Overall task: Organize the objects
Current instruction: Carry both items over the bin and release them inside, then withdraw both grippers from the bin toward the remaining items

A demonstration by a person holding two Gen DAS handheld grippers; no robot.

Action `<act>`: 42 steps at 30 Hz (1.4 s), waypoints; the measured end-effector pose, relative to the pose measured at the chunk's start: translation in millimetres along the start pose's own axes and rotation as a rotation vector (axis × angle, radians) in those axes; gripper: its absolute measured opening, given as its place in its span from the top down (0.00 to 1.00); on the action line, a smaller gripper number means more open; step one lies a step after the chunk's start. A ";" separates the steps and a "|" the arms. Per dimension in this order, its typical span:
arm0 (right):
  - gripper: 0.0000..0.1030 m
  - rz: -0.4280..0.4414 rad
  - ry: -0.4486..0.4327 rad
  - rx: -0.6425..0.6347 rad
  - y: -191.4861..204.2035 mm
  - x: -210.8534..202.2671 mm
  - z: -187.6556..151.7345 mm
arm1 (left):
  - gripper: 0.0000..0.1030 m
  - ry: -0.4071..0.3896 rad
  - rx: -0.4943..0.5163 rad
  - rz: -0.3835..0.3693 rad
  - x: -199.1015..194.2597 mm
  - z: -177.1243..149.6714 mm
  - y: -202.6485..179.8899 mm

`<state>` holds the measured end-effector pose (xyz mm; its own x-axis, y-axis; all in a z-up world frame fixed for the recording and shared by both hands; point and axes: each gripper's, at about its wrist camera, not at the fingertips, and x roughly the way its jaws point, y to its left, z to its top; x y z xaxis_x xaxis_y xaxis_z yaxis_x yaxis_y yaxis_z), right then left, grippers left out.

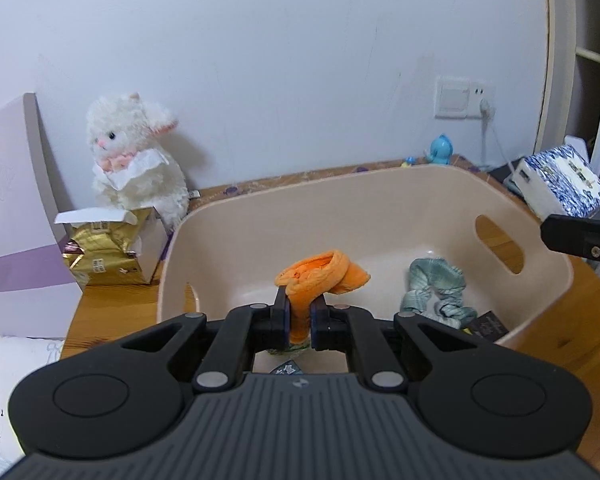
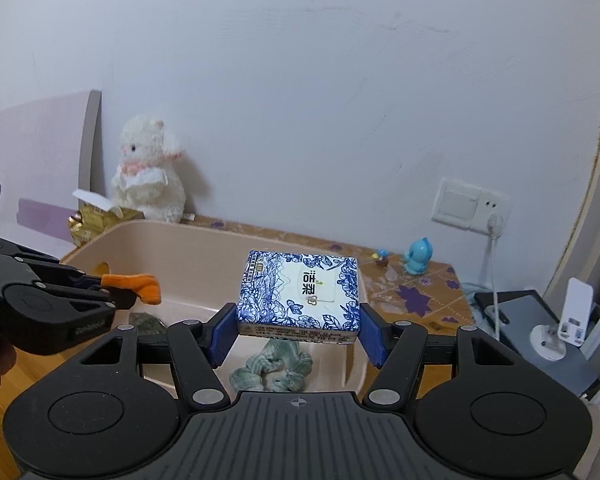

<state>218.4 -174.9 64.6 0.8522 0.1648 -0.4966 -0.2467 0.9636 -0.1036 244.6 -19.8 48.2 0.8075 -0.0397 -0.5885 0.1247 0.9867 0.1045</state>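
I noted a white plush rabbit (image 1: 134,156) against the wall at far left, a torn gold package (image 1: 108,254) below it; my left gripper (image 1: 299,314) was clamped on an orange cloth (image 1: 320,278), held above the beige bin (image 1: 380,188); a pale green scrunchie (image 1: 436,290) lay on the bin floor to its right; my right gripper (image 2: 298,330) was closed on a blue-and-white tissue pack (image 2: 300,294), held over the bin's right end; a blue figurine (image 2: 418,256) stood beyond on the table.

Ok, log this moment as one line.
left gripper: shut on orange cloth over bin | right gripper: shut on tissue pack | green scrunchie: in bin
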 end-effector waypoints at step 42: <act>0.03 -0.018 0.086 0.007 -14.5 -67.3 -50.4 | 0.16 0.003 0.022 0.054 -53.7 -31.2 -0.6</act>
<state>141.3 -210.6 56.2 0.8134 0.1291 -0.5673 -0.2281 0.9678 -0.1068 183.2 -13.4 54.7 0.8115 0.0140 -0.5842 0.0936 0.9837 0.1536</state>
